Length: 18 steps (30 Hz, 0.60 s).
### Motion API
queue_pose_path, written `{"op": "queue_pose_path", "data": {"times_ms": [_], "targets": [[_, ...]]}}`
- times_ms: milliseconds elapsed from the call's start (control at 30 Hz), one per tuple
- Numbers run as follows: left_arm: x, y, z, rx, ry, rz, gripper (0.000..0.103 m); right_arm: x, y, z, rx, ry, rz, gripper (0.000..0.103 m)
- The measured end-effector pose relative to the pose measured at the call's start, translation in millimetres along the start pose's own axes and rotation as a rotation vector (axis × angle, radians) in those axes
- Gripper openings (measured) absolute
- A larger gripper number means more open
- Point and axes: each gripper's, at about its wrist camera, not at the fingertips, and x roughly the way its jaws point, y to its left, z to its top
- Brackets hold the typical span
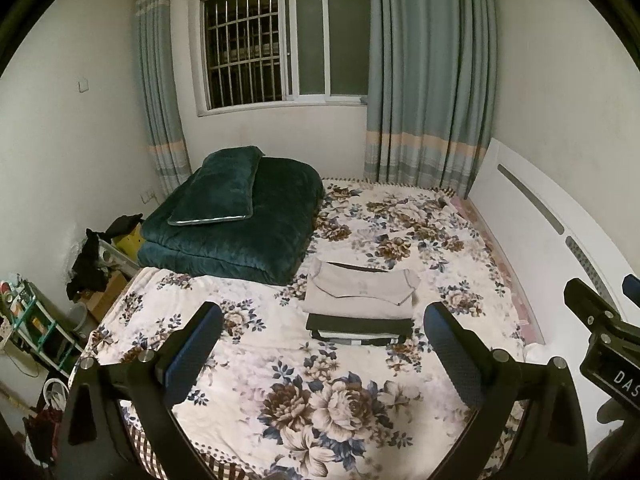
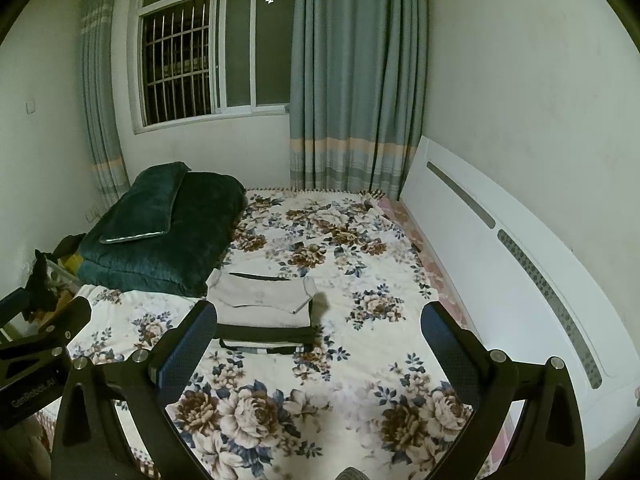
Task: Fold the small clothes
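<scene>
A folded beige garment (image 1: 358, 294) lies on top of folded dark clothes (image 1: 360, 330) in a small stack on the floral bedspread (image 1: 320, 400). The stack also shows in the right wrist view, beige garment (image 2: 260, 300) over dark clothes (image 2: 268, 340). My left gripper (image 1: 322, 320) is open and empty, held above the bed in front of the stack. My right gripper (image 2: 320, 320) is open and empty, with the stack just beyond its left finger. The right gripper's body shows at the right edge of the left wrist view (image 1: 600, 320).
A folded dark green quilt (image 1: 236, 232) with a pillow (image 1: 224, 184) on it sits at the bed's far left. A white headboard (image 1: 552, 232) runs along the right. Curtains (image 1: 432, 80) and a window (image 1: 280, 40) are behind. Clutter and a shelf (image 1: 36, 328) stand left of the bed.
</scene>
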Motion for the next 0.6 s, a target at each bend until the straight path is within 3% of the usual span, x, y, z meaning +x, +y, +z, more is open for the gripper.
{"op": "queue_pose_path", "data": {"times_ms": [600], "targets": [[-0.9,-1.6,2.4,-0.015,-0.006,0.022,0.103,1.4,3.7,-1.0,0.002,0.002,0.01,0.103]]}}
